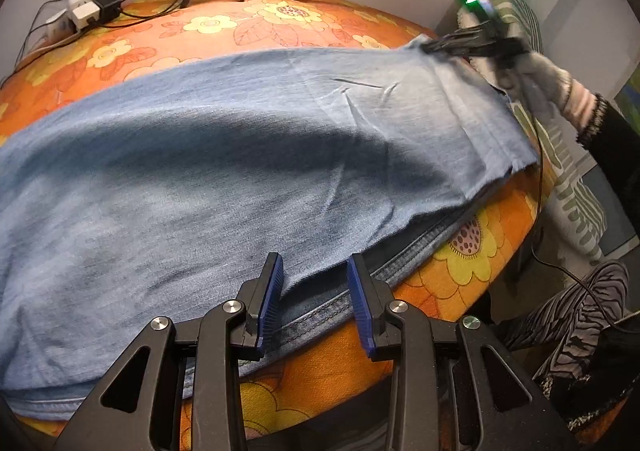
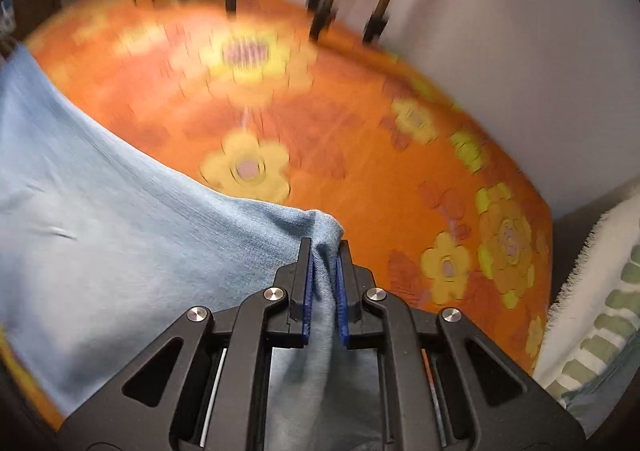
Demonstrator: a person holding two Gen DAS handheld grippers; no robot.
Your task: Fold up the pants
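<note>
While the pants [image 1: 224,155] lie lengthwise-folded on the orange bedspread [image 1: 256,23], my right gripper [image 2: 324,275] pinches a corner; left gripper [image 1: 316,299] gapes partly over the seam, clamping nothing. Crosswise folds remain.

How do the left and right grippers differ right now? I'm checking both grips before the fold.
The left gripper has its jaws apart, straddling the jeans along the near seamed edge, while the right gripper has its jaws pinched on a bunched corner of the denim. The left wrist view is sharp; the right wrist view is blurred. Both have black frames with blue pads and work over the orange floral cover.
</note>
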